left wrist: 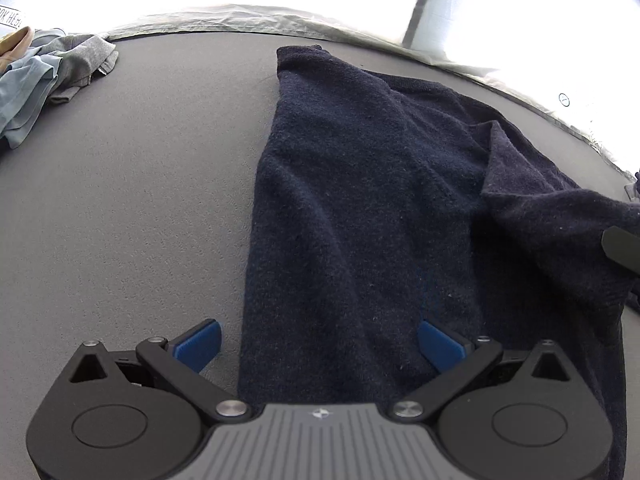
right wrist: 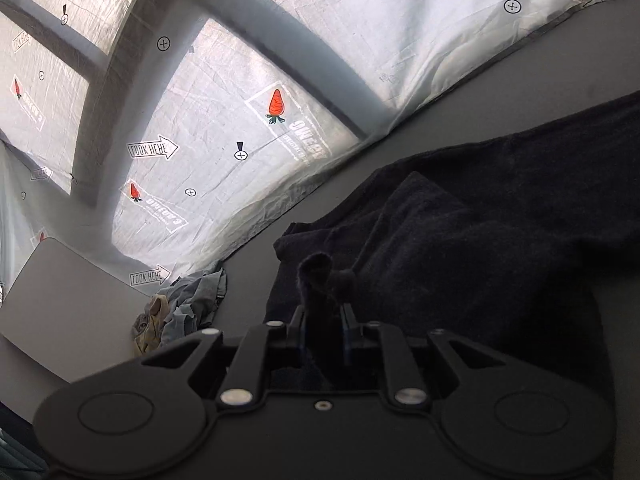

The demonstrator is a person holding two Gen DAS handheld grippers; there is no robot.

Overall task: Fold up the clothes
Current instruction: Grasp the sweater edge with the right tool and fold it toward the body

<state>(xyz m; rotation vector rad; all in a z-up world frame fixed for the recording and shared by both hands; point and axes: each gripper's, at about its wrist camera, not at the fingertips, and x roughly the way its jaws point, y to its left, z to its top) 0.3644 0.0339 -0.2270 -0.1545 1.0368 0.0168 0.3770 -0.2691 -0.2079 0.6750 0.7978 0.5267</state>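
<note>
My right gripper (right wrist: 323, 316) had pinched a tuft of the navy sweater (left wrist: 360, 184), which ran lengthwise straight ahead of my left gripper (left wrist: 318, 344); that one gaped wide, holding nothing, straddling the sweater's near edge.

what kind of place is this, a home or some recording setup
Probably a staged recording setup, not a lived-in room: a plain grey table, a printed backdrop sheet with target marks, and a navy sweater beside a clothes pile.

sweater (left wrist: 360, 200) on table (left wrist: 140, 200), clothes pile (left wrist: 44, 76) perhaps far-left
</note>
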